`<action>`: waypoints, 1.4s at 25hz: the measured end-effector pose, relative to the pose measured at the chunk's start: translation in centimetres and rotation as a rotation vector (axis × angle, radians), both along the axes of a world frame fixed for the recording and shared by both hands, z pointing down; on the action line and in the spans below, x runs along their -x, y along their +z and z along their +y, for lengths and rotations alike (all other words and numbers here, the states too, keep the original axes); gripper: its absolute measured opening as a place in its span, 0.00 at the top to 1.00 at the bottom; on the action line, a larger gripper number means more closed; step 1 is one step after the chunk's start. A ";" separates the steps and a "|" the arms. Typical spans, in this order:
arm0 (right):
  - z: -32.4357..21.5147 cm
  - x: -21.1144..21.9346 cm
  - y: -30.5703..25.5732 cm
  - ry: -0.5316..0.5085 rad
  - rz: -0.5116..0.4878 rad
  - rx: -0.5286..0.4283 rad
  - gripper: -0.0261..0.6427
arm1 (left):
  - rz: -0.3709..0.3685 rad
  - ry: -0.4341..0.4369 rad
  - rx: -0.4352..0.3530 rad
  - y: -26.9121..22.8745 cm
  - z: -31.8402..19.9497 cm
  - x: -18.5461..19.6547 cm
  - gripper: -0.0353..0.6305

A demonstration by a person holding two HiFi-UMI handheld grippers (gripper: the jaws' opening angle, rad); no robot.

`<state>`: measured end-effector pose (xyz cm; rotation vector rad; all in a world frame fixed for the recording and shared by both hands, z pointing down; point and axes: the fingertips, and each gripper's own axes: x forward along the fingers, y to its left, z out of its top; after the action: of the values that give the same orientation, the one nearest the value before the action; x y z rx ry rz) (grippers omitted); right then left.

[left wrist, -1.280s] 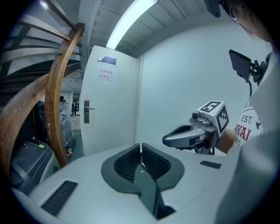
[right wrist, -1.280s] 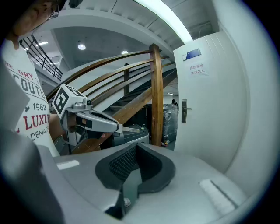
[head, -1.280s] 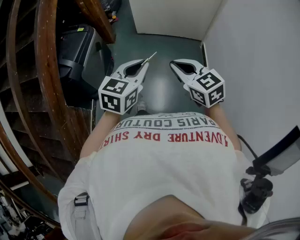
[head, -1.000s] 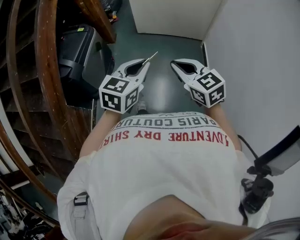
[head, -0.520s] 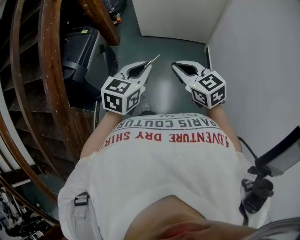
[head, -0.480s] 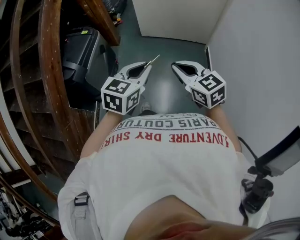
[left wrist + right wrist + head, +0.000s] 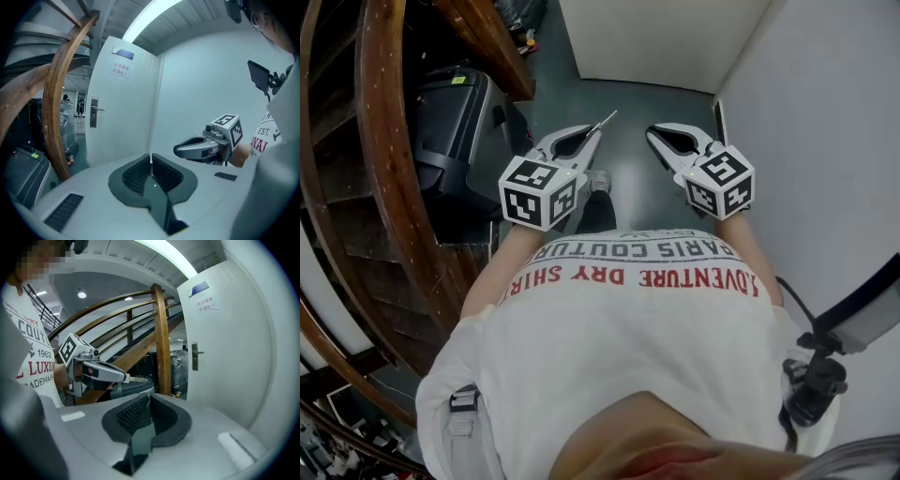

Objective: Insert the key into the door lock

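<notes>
Since half a second ago the left gripper (image 7: 592, 134) and right gripper (image 7: 655, 134) have kept their pose ahead of the chest. Meanwhile the wooden stair rail (image 7: 389, 178) has slid back past them and a shoe (image 7: 600, 180) has come into sight below the left one, so the person looks to be stepping forward. Left jaws are clamped on the key (image 7: 605, 119), gripping its head so the thin blade sticks out free beyond the tips. Right jaws are pressed together with nothing between them. Ahead stands the white door (image 7: 124, 112), well apart from both grippers, with the lock (image 7: 93, 119) plate and lever handle near its left edge in the left gripper view; the keyhole is too small to make out. By my judgement the key is light, stiff, smooth metal: it will not bend, but it may swivel or slip between the pads if its tip strikes the plate off-centre. Holding it by the head, as now, seems right, with the blade left bare and the squeeze kept firm
</notes>
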<state>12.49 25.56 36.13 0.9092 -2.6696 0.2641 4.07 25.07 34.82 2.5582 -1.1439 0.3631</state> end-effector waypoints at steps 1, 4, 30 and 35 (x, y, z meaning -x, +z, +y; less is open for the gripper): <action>-2.1 0.1 0.4 0.004 0.000 0.010 0.96 | 0.005 -0.001 0.009 0.4 -2.2 0.2 0.91; -9.3 1.5 2.1 0.022 0.004 0.034 0.96 | 0.022 -0.002 0.034 2.1 -9.8 1.9 0.91; -55.4 5.8 -1.6 0.124 0.010 -0.132 0.91 | 0.113 -0.048 0.047 2.5 -51.4 11.8 0.91; -64.7 4.7 -3.1 0.138 0.015 -0.202 0.82 | 0.111 -0.071 0.070 3.4 -57.4 11.5 0.91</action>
<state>7.80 -39.11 33.02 1.1539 -2.6590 0.0169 -7.42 -32.37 38.22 2.4375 -1.1569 0.2371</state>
